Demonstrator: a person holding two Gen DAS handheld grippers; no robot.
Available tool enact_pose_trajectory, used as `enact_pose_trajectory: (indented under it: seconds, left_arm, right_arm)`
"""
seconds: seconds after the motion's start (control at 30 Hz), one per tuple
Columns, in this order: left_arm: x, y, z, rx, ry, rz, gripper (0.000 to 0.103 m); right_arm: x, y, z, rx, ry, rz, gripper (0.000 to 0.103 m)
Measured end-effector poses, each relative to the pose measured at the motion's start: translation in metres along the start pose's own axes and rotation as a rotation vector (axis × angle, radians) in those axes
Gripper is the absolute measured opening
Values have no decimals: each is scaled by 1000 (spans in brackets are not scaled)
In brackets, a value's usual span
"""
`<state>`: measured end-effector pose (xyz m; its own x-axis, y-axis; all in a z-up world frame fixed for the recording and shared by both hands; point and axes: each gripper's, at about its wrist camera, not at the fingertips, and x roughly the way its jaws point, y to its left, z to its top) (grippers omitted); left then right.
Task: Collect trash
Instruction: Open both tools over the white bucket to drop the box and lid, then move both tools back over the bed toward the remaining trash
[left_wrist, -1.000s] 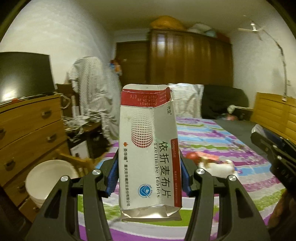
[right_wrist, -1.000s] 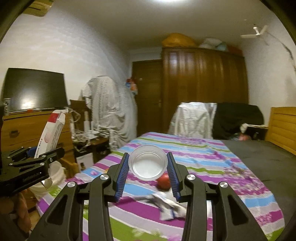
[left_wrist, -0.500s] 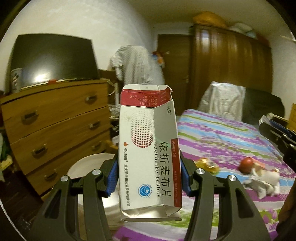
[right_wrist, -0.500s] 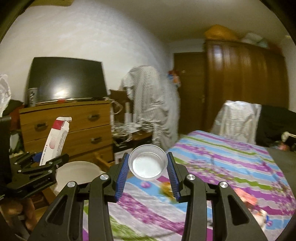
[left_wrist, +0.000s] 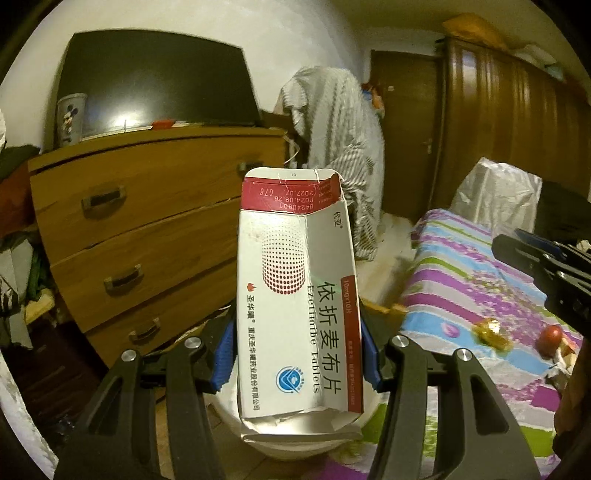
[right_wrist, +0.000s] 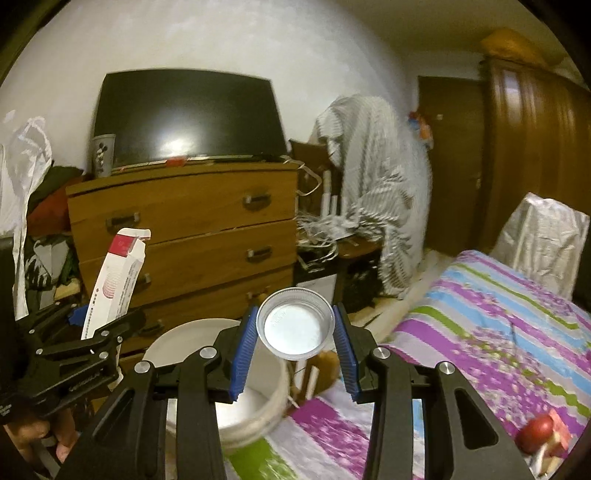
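tongs grip medicine box (left_wrist: 299, 295) and plastic lid (right_wrist: 295, 324) above bucket (right_wrist: 255, 402).

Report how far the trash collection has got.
Nothing shows as binned yet: what is visible inside the white bucket looks bare. In hand: the left tongs clamp a torn medicine box, the right tongs clamp a clear plastic lid, both held near the bucket. Left on the striped bedspread: a gold wrapper, a red round item and crumpled scraps.
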<state>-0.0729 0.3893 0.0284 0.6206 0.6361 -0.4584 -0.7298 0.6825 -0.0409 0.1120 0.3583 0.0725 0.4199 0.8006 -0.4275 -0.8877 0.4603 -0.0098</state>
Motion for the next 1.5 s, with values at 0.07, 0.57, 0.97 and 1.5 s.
enact_pose_trajectory:
  seconds: [0.07, 0.57, 0.97, 1.5]
  left_arm:
    - [11, 11, -1, -11, 26, 14, 52]
    - [89, 52, -30, -56, 232, 24, 52]
    - [111, 56, -45, -68, 287, 17, 54]
    - [108, 62, -48, -82, 288, 31, 68]
  right_arm:
    - [22, 8, 4, -6, 30, 27, 42]
    - [178, 20, -17, 54, 395, 223, 42]
    - [194, 18, -33, 65, 430, 236, 42]
    - [161, -15, -44, 129, 377, 208, 68]
